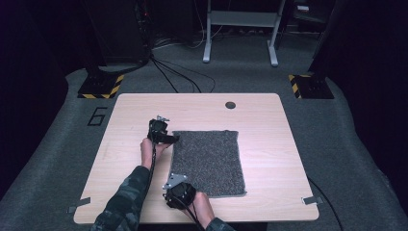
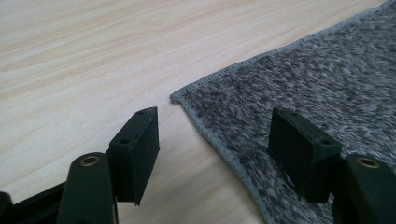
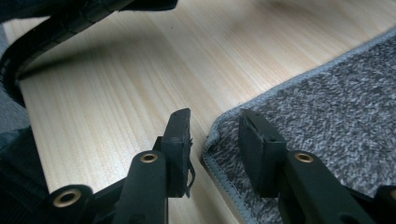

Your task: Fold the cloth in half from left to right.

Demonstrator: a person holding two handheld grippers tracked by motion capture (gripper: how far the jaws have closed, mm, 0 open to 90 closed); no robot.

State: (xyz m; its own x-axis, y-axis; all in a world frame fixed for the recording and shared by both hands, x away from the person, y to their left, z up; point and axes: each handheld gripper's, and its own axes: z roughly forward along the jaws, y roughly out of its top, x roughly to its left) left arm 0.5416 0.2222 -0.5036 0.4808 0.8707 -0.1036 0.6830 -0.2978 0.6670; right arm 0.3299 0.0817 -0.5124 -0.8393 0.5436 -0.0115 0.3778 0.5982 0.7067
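Grey fleecy cloth (image 1: 208, 162), lying flat on the middle of a pale wooden table (image 1: 269, 120), long sides running away from the person. Left edge flanked by 2 handheld grippers.

Left gripper (image 1: 169, 139) at the far-left corner of the cloth. In the left gripper view, jaws apart and straddling the stitched hem (image 2: 205, 130), 1 pad over bare wood, the other over the pile; not yet pressing.

Right gripper (image 1: 174, 182) at the near-left corner. In the right gripper view, jaws narrower, set on either side of the corner (image 3: 215, 135), which curls up slightly between them; pads close but apparently not yet clamped.

Likely handling: soft, light, limp, sure to sag and fold once lifted; pile fuzzy, not slippery, not fragile. Best hold judged to be the 2 left corners on the bound hem, pinched well in so the thin edge cannot slide out.

Around: small dark round hole (image 1: 230, 105) in the tabletop beyond the cloth, tape tabs at the near corners. Nothing standing on the cloth or blocking either gripper.
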